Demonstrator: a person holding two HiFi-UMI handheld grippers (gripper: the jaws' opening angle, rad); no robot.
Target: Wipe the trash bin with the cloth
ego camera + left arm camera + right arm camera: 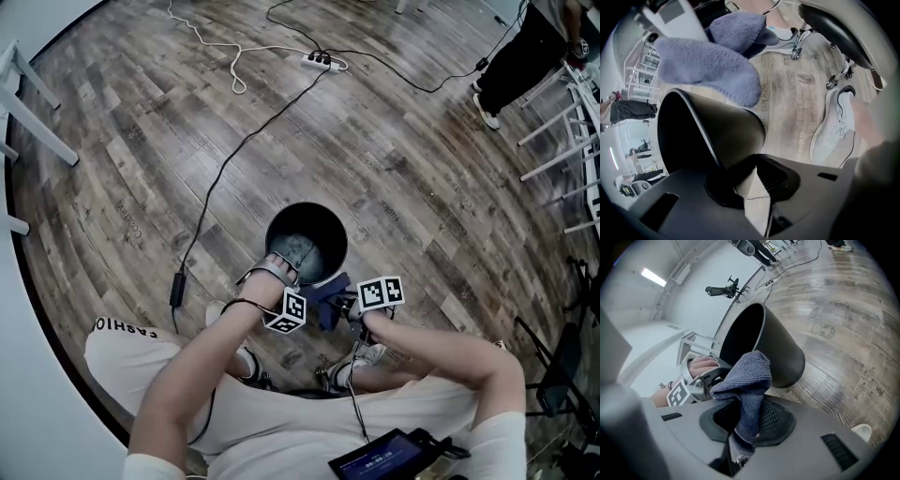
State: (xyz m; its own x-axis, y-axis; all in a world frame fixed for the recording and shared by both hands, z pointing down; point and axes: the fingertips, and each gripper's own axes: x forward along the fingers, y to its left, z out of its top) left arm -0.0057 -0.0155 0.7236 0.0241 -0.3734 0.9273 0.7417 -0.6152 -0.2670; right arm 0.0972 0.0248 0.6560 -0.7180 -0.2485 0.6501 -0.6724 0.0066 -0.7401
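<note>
The black round trash bin [339, 246] stands on the wood floor in front of my knees. My left gripper [279, 272] is at its near rim, and in the left gripper view the bin's wall [726, 136] runs down between the closed jaws of the left gripper [750, 185]. To the right, my right gripper [349, 305] is shut on a blue-grey cloth [328, 298]. The cloth [750, 380] bunches up out of the jaws of the right gripper [745, 427], just beside the bin's outer wall [780, 350]. From the left gripper view the cloth [717, 65] hangs over the bin's rim.
A black cable [225, 169] runs from a white power strip [319, 61] to near my left leg. My shoes [366, 356] and a chair's castors [801, 42] are beside the bin. A person [525, 56] stands far right by white racks; white table legs [28, 112] stand left.
</note>
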